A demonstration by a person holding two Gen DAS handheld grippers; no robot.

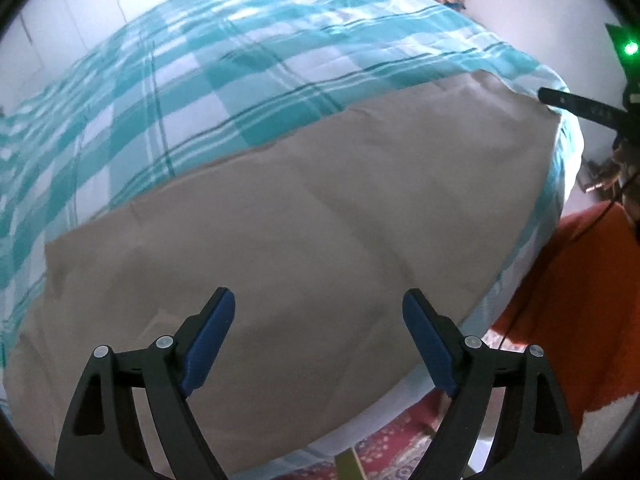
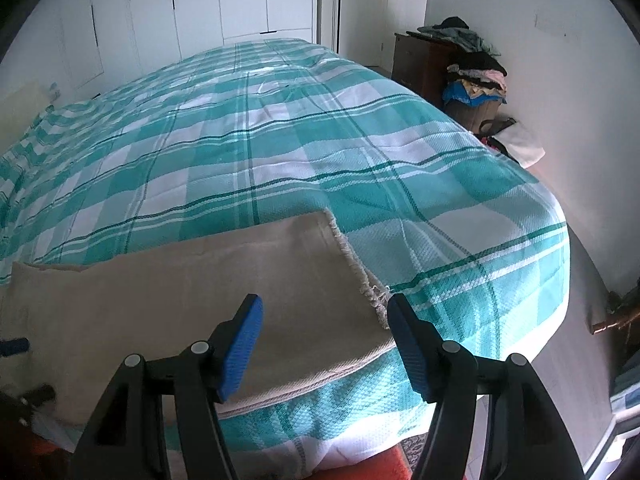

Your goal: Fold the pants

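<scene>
With both the left gripper [image 1: 318,312] and right gripper [image 2: 324,320] spread wide and empty, the flat beige cloth pants [image 2: 192,280] risk a one-layer pinch at the frayed hem [image 2: 360,276].

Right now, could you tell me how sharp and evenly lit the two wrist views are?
Left wrist view: soft and hazy, bedspread washed out toward the top, pants blurred. Right wrist view: crisper, the pants' frayed hem and weave readable. Both bend heavily at the fisheye edges.

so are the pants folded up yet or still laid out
Laid out: the beige pants lie flat lengthwise along the bed edge, frayed hem exposed.
</scene>
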